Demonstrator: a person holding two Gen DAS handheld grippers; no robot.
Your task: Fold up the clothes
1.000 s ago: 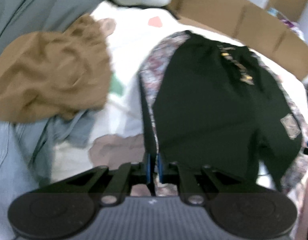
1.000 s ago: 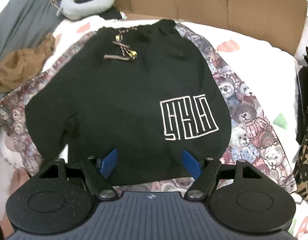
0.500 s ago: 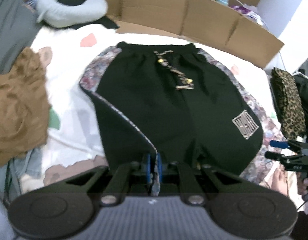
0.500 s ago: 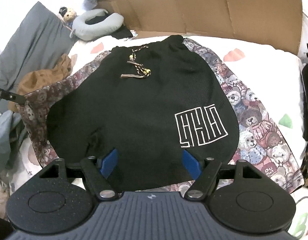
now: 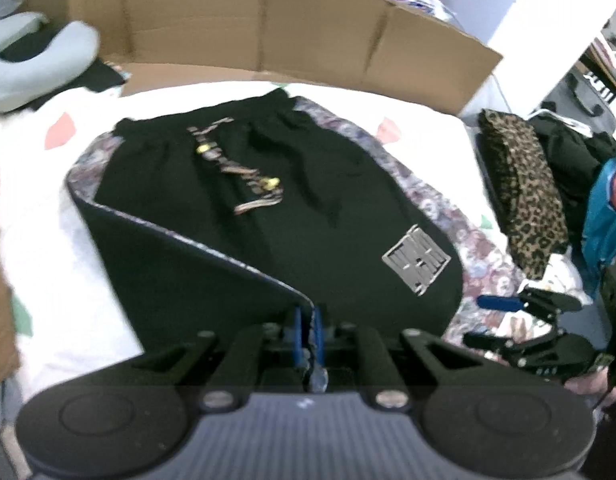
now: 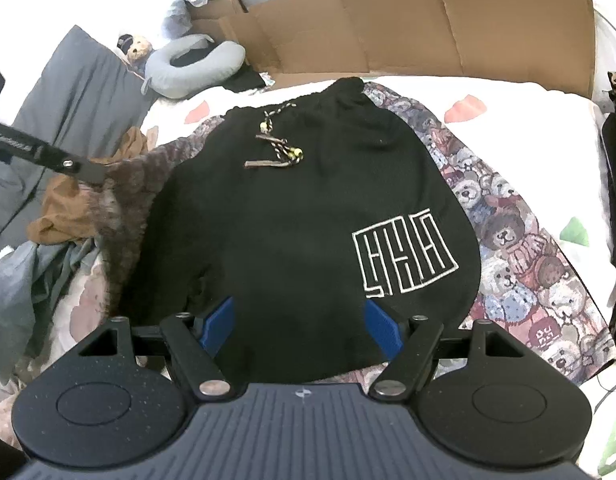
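Observation:
Black shorts (image 5: 292,208) with teddy-bear side panels, a drawstring and a white square logo (image 6: 404,256) lie flat on the white bed, waistband far from me. My left gripper (image 5: 306,330) is shut on the hem of the left leg, lifting that flap so it stands up and over the black front. In the right wrist view the shorts (image 6: 308,220) fill the middle, and my right gripper (image 6: 302,326) hangs open just above the near hem, holding nothing. The right gripper (image 5: 520,320) also shows at the lower right of the left wrist view.
A cardboard wall (image 6: 428,24) runs along the far side of the bed. A grey neck pillow (image 6: 196,66), brown garment (image 6: 64,216) and grey clothes (image 6: 24,280) lie to the left. Leopard-print fabric (image 5: 520,196) and a dark bag (image 5: 576,152) sit at the right.
My left gripper has swung right with the left leg's hem, drawing the flap up and across toward the middle. The right gripper has pulled back slightly and stays open.

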